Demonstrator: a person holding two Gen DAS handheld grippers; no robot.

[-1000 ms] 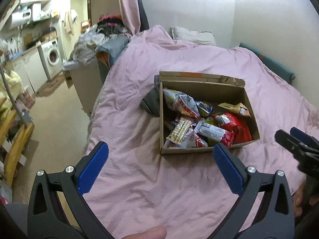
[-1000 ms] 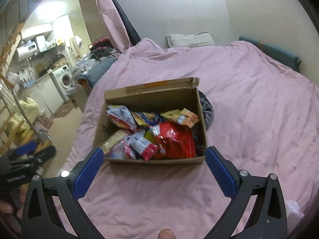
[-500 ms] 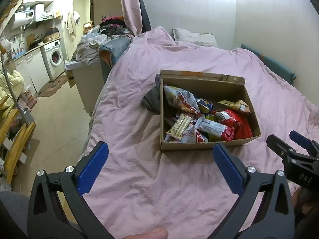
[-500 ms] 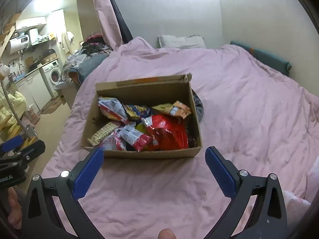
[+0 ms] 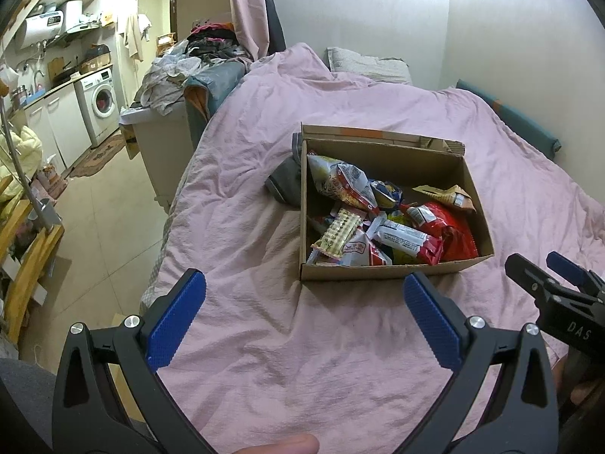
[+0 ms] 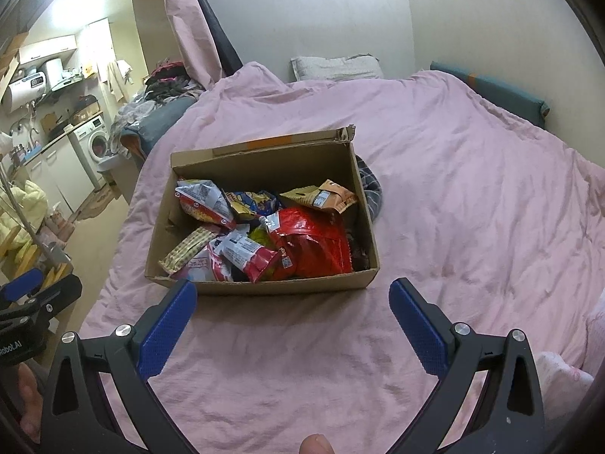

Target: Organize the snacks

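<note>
Here, surroundings: a pink bedspread (image 6: 453, 189) covers the bed; a pillow (image 6: 336, 68) lies at its far end against the wall, and a washing machine (image 5: 101, 100) stands off to the left in the kitchen area.
Box: an open cardboard box (image 6: 264, 287) sits on the bedspread just ahead of both tongs, flaps up at the back.
Snacks: the box holds a heap of packets, among them a big red bag (image 6: 314, 246), an orange-brown pouch (image 6: 321, 198) and a long cracker pack (image 5: 338, 232).
Beside the box: a grey garment (image 5: 285, 181) lies pressed against one outer side of it.
Path: only bare bedspread lies between the tongs and the box.
Left tongs (image 5: 302, 316): spread wide apart, gripping nothing, touching nothing.
Right tongs (image 6: 293, 312): likewise spread wide, empty, above the bedspread before the box's near wall.
</note>
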